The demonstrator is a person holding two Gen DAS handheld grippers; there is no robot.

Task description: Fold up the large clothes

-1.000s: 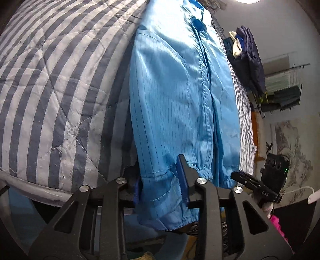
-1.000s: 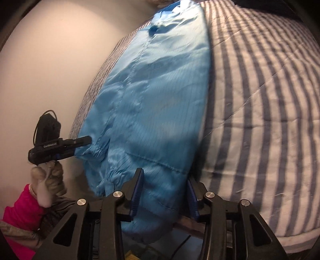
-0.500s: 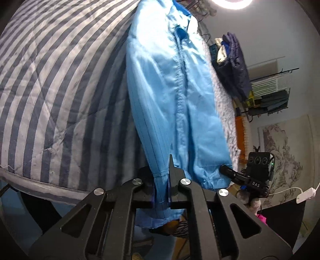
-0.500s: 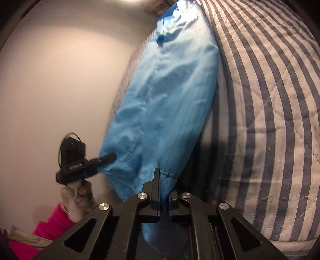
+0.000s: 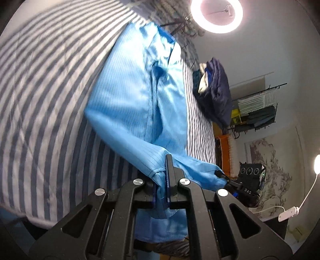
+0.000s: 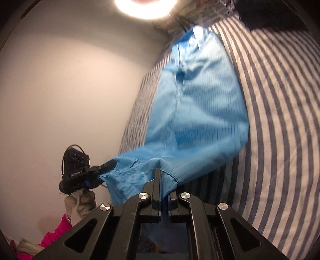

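In the left wrist view, the left gripper (image 5: 163, 186), open a second ago, now pinches the near hem of the blue garment (image 5: 136, 104) lifted off the striped bed (image 5: 40, 100). In the right wrist view, blurred, the right gripper (image 6: 164, 192) likewise clamps it, probably starting the fold.

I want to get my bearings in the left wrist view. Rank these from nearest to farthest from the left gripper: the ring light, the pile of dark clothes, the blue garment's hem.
1. The blue garment's hem, clamped in the left gripper's jaws, bottom centre.
2. The pile of dark clothes, up and to the right, at the striped bed's far side.
3. The ring light, at the top, beyond the bed.
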